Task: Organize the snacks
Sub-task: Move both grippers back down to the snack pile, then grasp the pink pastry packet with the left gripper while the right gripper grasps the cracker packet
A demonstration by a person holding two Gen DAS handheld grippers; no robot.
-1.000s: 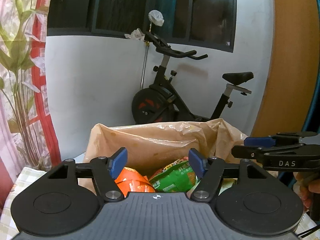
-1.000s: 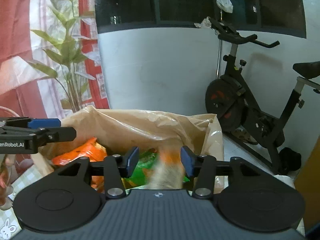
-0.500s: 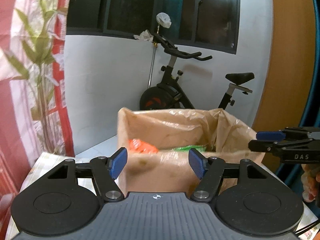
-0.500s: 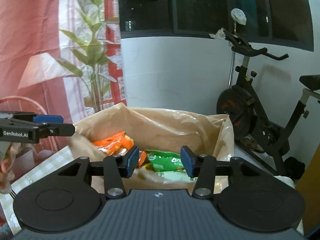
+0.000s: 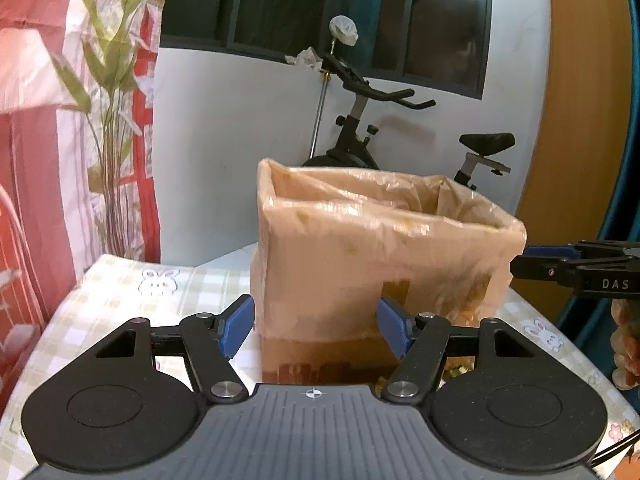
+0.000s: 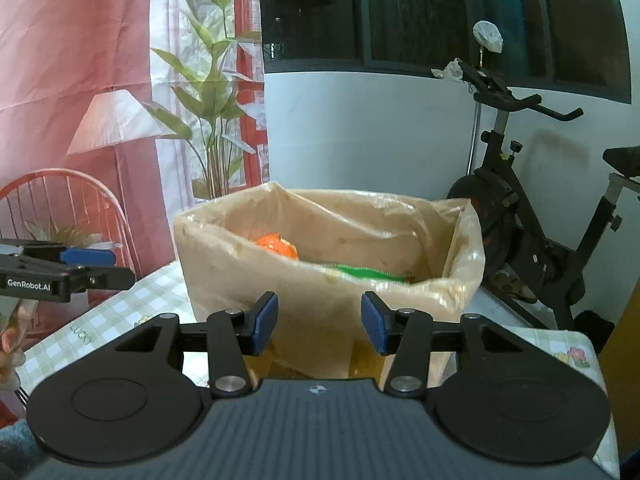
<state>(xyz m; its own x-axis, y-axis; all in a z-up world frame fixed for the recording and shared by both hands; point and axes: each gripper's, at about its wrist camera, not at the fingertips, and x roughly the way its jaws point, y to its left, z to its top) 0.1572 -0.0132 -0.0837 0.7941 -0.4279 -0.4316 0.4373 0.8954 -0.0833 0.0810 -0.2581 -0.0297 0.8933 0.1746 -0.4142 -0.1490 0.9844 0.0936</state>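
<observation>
A cardboard box lined with a tan plastic bag stands on the checked tablecloth. Inside it, in the right wrist view, an orange snack pack and a green snack pack show above the rim. My left gripper hangs open in front of the box's near wall, nothing between its blue pads. My right gripper is also open and empty, a short way back from the box. Each gripper's tip shows at the edge of the other's view.
The checked tablecloth with rabbit prints covers the table. An exercise bike stands behind on the right, by a white wall. A printed curtain hangs at the left. A wire chair back is at the left edge.
Both grippers have drawn back from over the box. One second ago they hung above the snack packs inside; now the box's outer wall faces them. Neither jaw gap has changed.
</observation>
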